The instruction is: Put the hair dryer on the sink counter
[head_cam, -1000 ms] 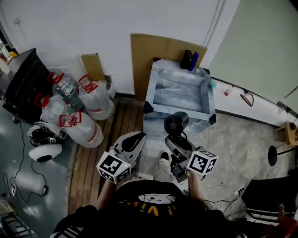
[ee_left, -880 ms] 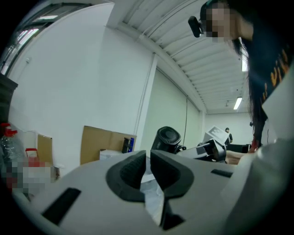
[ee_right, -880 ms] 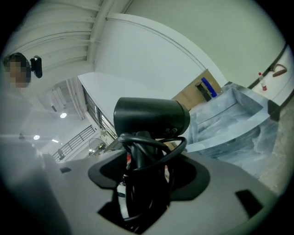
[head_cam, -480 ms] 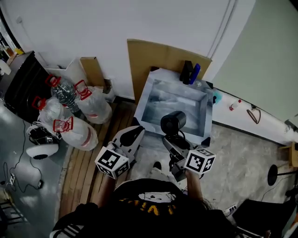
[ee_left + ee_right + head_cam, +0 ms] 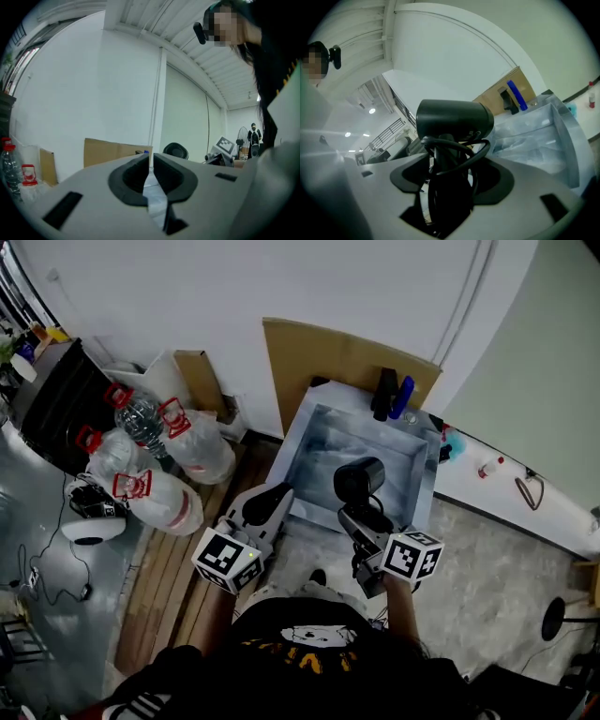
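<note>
two grippers, one hair dryer, one sink; the right gripper (image 5: 362,519) is clenched on the black hair dryer (image 5: 359,480), its jaws wide around the handle, and holds it upright in the air over the near part of the sink (image 5: 305,442), which is wrapped in clear plastic; the left gripper (image 5: 277,495) is closed with nothing in it, just left of the dryer and by the sink's near left corner; two slim things stand at the sink's back edge, one black (image 5: 384,393) and one blue (image 5: 402,397), against one cardboard sheet (image 5: 319,357); only the head view shows the water bottles (image 5: 150,460) on the floor at left, with four red handles among them; only the right gripper view shows the cord (image 5: 461,152) looped round the dryer's handle between the jaws; the left gripper view alone shows the dryer's round grille (image 5: 176,151).
</note>
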